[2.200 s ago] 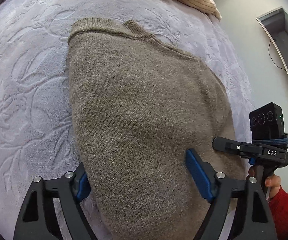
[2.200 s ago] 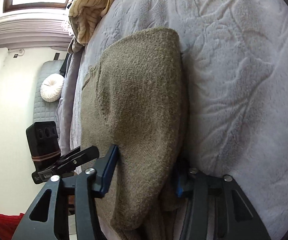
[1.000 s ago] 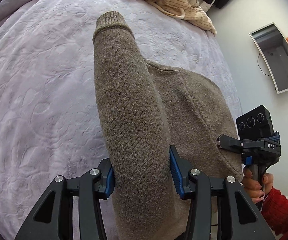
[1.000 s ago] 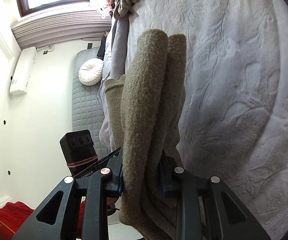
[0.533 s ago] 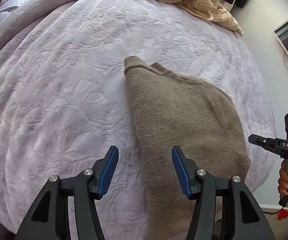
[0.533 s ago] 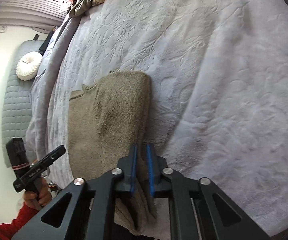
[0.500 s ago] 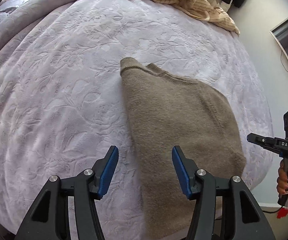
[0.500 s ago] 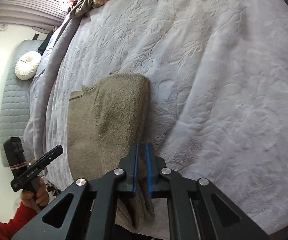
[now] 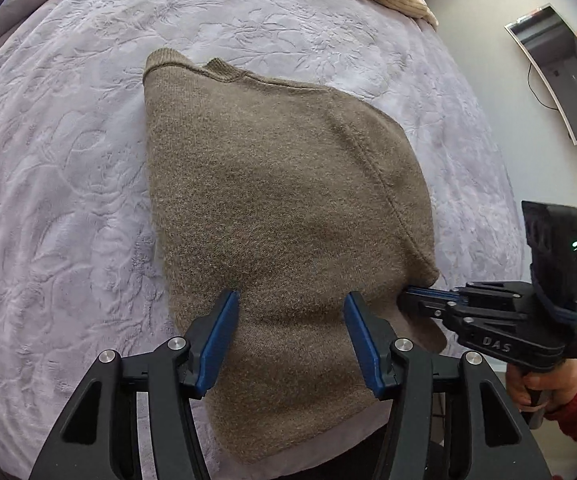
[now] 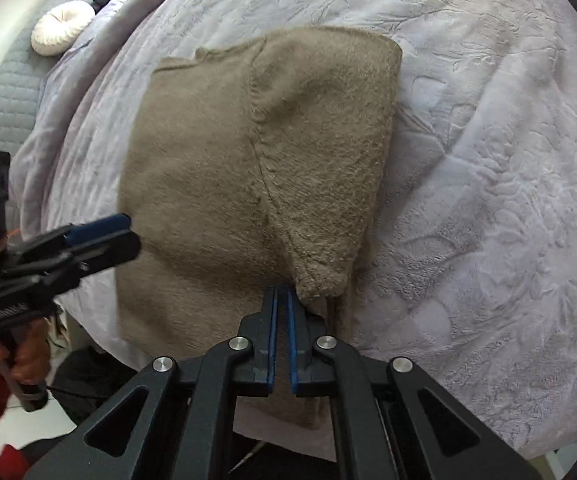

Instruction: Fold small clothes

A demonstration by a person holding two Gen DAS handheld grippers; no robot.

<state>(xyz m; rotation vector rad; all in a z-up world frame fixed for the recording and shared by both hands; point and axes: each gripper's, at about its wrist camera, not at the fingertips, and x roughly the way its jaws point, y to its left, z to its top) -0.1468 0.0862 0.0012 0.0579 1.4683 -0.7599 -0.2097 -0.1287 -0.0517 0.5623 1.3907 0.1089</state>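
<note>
Right gripper (image 10: 281,292) pinched together empty, left gripper (image 9: 290,328) jaws apart over folded taupe knit sweater (image 9: 280,200); snagging wool could undo the fold.

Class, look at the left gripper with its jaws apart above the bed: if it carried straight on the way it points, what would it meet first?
Most likely the brown sweater: the left gripper points down at its near part, fabric filling the gap between the open jaws. The bedspread lies beneath. How close it already is, I cannot tell.
</note>
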